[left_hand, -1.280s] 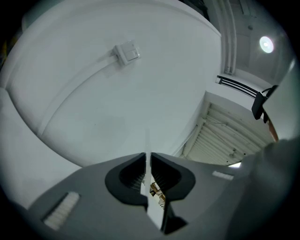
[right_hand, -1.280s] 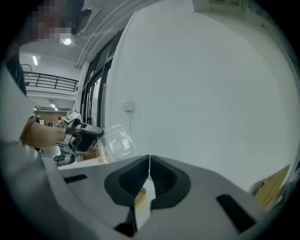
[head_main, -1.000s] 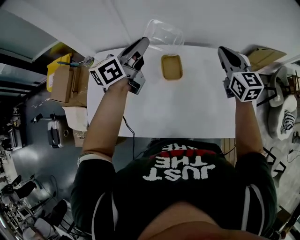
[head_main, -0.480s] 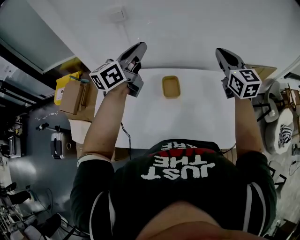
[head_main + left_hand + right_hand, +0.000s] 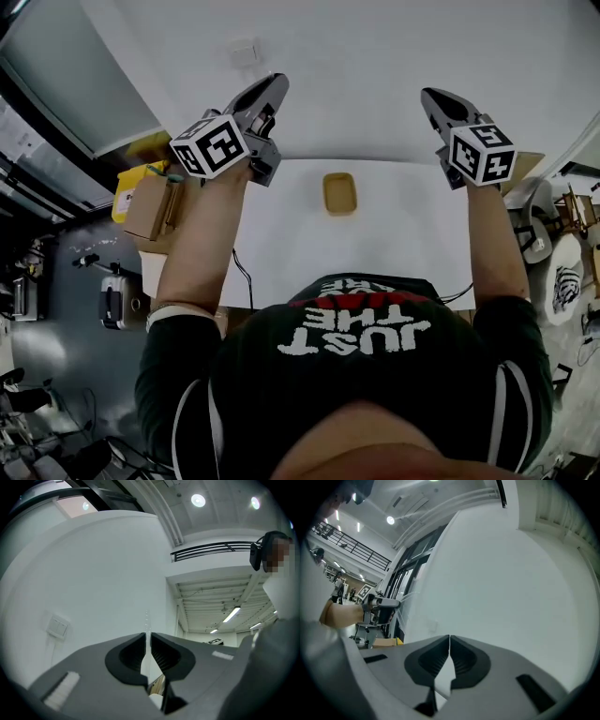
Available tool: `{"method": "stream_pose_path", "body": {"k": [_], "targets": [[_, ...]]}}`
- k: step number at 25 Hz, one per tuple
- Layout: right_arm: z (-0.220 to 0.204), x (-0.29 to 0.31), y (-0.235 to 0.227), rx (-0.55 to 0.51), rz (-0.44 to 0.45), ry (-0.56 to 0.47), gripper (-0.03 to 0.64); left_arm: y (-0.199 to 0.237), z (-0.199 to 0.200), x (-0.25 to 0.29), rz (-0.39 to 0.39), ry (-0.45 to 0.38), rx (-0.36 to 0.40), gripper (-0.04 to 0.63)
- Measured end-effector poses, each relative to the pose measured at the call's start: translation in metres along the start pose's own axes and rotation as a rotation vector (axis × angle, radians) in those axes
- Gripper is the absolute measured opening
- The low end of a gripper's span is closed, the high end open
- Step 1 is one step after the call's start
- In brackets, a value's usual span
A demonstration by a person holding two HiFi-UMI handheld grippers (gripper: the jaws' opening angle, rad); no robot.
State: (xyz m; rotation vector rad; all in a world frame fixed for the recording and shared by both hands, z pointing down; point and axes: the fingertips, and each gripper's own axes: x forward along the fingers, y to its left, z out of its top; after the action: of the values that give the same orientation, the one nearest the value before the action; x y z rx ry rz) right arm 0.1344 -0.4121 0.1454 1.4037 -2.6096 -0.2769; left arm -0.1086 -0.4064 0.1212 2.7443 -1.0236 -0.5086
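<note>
— What was your left claw (image 5: 147, 635) doing up there?

— It was pinched down to a slit on a thin clear plastic piece (image 5: 147, 618). Only its edge showed, standing up out of the jaws. I judged a tight pinch the surest way to keep something that thin and slippery from sliding out. The claw hung in the air before the white wall (image 5: 356, 84), near the wall switch (image 5: 245, 52), above the far left corner of the table (image 5: 403, 234).

— And the right claw (image 5: 449, 640)?

— Pressed shut with nothing in it, raised about level with the other, over the far right corner. I reckon I held it high so it wouldn't crowd what lay below.

— What lay below?

— A small tan tray (image 5: 339, 193), alone on the table between my arms, nearer the far edge and well apart from both claws. It looked empty from above, open side up, within reach of either claw.
</note>
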Motion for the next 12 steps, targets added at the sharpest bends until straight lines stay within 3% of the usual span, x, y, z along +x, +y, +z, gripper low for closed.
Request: {"method": "stream_pose_path", "body": {"k": [12], "targets": [[0.047,-0.012,-0.002,-0.040,-0.010,-0.068,0.008,-0.033,0.042,0.004,-0.019,-0.039,0.157,0.040]]}}
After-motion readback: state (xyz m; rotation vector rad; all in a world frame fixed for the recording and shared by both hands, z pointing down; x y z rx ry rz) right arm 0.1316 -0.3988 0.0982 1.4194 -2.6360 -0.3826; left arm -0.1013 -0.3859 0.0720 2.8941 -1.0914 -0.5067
